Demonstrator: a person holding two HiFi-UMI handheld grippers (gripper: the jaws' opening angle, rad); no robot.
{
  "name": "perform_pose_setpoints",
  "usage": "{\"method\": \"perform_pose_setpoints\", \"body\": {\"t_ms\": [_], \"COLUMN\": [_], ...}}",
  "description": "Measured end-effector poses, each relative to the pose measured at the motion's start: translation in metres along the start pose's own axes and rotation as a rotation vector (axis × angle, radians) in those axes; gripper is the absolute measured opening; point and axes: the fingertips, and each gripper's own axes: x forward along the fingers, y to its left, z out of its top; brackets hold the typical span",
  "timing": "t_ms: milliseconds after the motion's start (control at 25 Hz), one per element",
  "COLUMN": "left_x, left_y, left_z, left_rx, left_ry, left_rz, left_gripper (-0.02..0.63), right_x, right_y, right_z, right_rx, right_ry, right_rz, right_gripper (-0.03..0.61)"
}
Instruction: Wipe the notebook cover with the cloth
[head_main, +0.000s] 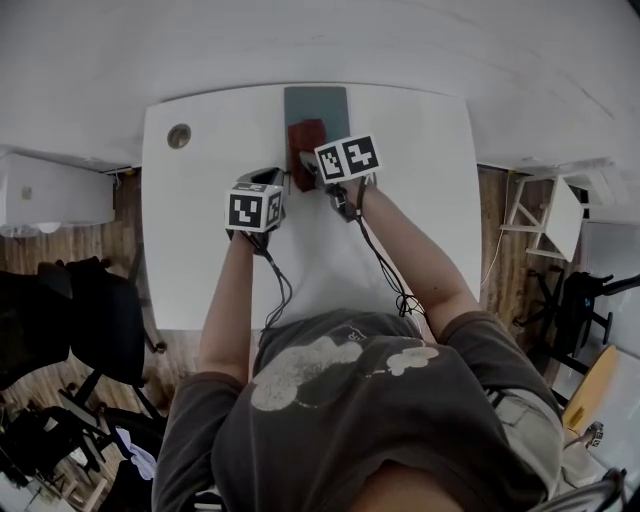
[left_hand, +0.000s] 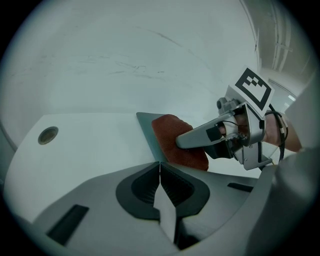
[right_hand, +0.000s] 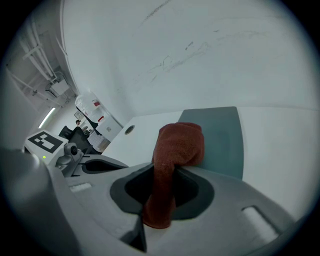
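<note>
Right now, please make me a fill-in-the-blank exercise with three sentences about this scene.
1. The right gripper clamps a red-brown ____.
2. The jaws of the left gripper are ____, with nothing between them.
3. The clamped fabric's free end lies on the grey ____ on the white table.
Missing words: cloth; shut; notebook.

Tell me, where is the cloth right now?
In the head view the cloth lies at the far middle of the table, on the notebook, pinched by the right gripper.
</note>
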Motion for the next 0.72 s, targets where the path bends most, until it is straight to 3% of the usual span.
{"method": "perform_pose_setpoints", "body": {"t_ms": [720], "left_x": [0.032], "left_y": [-0.015], "left_z": [0.005], "left_rx": [0.058], "left_ry": [0.05], "left_rz": [-0.005], "left_gripper": [-0.001], "right_x": [-0.039], "right_y": [-0.061], "right_z": [-0.015], "right_rx": [0.081], "right_ry": [-0.027], "right_rz": [-0.062], "right_gripper": [0.08]}}
